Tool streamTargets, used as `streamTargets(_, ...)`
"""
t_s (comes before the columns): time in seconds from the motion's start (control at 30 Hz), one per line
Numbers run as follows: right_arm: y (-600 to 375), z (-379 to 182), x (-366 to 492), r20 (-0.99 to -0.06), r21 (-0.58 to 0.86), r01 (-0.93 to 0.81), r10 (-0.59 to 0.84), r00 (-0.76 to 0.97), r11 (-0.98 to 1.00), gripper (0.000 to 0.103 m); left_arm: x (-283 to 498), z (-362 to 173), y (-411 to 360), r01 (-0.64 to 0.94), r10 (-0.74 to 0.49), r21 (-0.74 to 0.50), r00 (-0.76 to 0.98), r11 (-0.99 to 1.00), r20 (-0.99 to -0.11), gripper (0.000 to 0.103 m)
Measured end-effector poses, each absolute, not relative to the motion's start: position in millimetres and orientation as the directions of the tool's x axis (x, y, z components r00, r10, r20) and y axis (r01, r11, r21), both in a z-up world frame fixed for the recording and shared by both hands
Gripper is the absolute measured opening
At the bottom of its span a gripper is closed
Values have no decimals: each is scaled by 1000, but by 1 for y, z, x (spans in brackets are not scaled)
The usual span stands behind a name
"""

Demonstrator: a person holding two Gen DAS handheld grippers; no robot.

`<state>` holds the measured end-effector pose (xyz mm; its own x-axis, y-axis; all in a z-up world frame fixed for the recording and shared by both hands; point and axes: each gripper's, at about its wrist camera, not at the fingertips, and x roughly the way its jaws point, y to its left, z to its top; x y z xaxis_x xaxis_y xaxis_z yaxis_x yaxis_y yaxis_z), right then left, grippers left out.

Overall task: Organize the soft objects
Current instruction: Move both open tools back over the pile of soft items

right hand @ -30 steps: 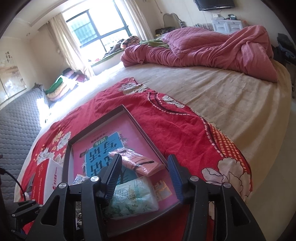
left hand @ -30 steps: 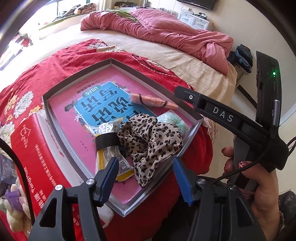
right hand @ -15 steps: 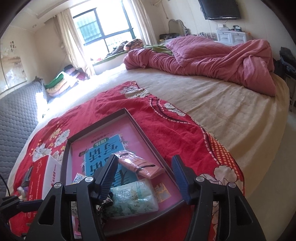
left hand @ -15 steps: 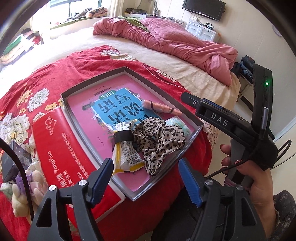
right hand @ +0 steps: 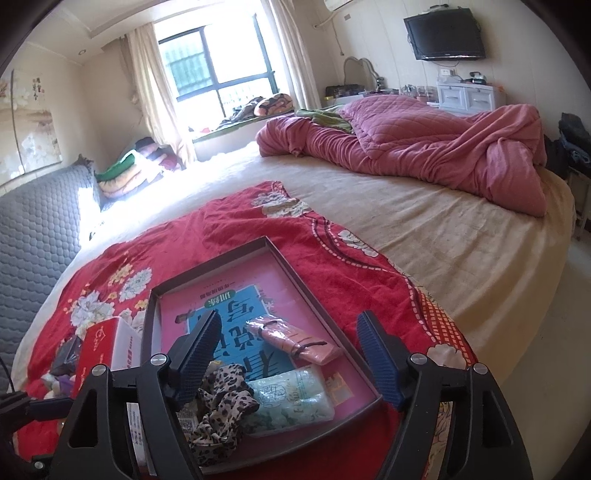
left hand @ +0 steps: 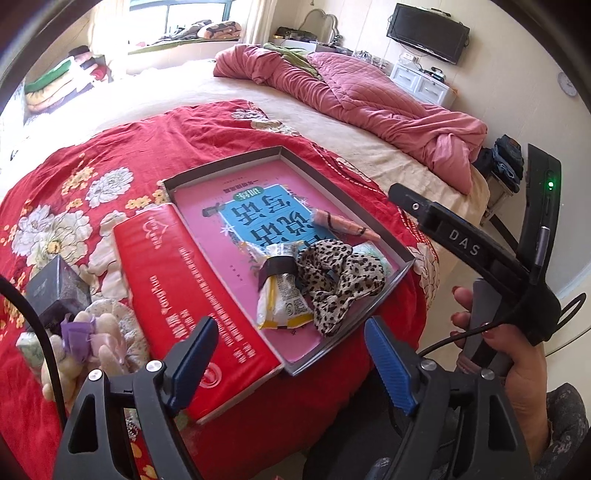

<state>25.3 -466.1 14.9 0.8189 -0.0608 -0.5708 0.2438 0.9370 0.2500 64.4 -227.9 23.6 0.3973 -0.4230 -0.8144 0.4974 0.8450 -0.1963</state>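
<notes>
Red floral bedspread (left hand: 207,144), one grey tray (left hand: 400,258), four soft items

**2 wrist cameras over 1 tray**

The left wrist camera looked steeply down along its blue fingers (left hand: 192,360) from the near edge of the bed (left hand: 177,96), close above the grey tray (left hand: 404,258), with the right gripper's handle in a hand (left hand: 517,369) at its right. The right wrist camera sat lower and faced more levelly across the bed (right hand: 424,236) toward the window (right hand: 221,59). Both views shared the tray (right hand: 321,314), red blanket (left hand: 122,147), pink quilt (right hand: 443,147) and television (left hand: 428,31).
</notes>
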Motion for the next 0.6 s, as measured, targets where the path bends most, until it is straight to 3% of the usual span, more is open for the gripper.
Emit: streamTargets(0.6,-414,51,20,-525,212,114,14,851,971,77,62,47,-155,386,-362,-175,490,906,-793,81)
